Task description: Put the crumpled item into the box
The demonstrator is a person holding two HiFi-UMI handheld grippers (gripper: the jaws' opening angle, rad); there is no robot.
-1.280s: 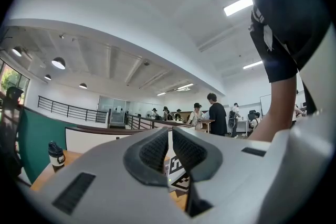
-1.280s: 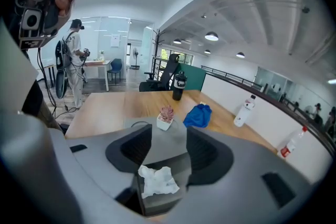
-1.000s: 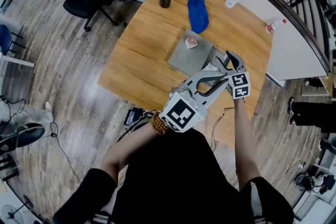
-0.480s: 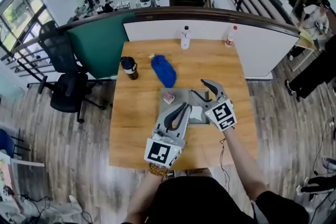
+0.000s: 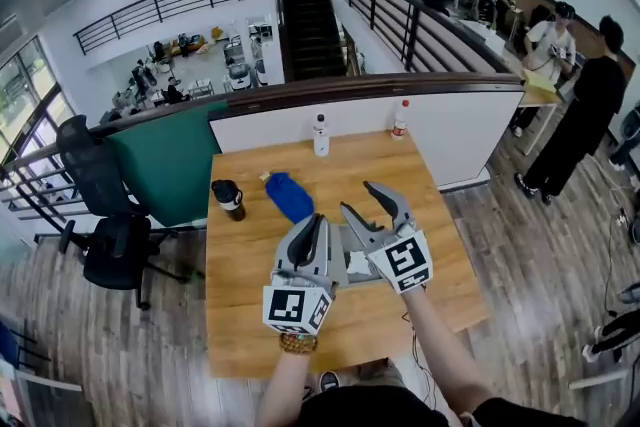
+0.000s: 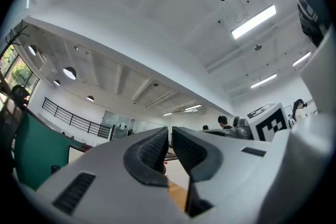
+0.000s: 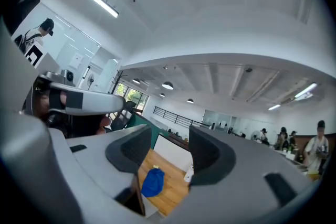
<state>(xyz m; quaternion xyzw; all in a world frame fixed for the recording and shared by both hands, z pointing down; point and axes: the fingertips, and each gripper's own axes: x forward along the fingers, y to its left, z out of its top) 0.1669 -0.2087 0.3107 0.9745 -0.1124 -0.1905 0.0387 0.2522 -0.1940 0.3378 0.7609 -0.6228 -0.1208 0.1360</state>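
We look steeply down on a wooden table (image 5: 250, 255) in a large open office. The person holds both grippers above the near half of the table, close together but not touching.

The left gripper (image 5: 315, 220) has its jaws drawn almost together, with only a thin slit between the ribbed pads. In the left gripper view the left gripper (image 6: 170, 136) points up toward the ceiling and nothing sits in that slit.

The right gripper (image 5: 356, 197) has its jaws spread wide. In the right gripper view the right gripper (image 7: 169, 139) is empty, and through the gap we see the table and a blue cloth (image 7: 153, 182).

A flat grey box (image 5: 346, 237) lies on the table, partly covered by both grippers. A white piece (image 5: 357, 263) shows on it between them. It is too small for us to tell whether it is the crumpled item. Neither gripper touches it.

On the far half of the table we see the blue cloth (image 5: 290, 196), with a black cup (image 5: 229, 198) to its left. Two bottles (image 5: 321, 135) stand near the far edge. Several people (image 5: 585, 120) stand off to the right, beyond the table.
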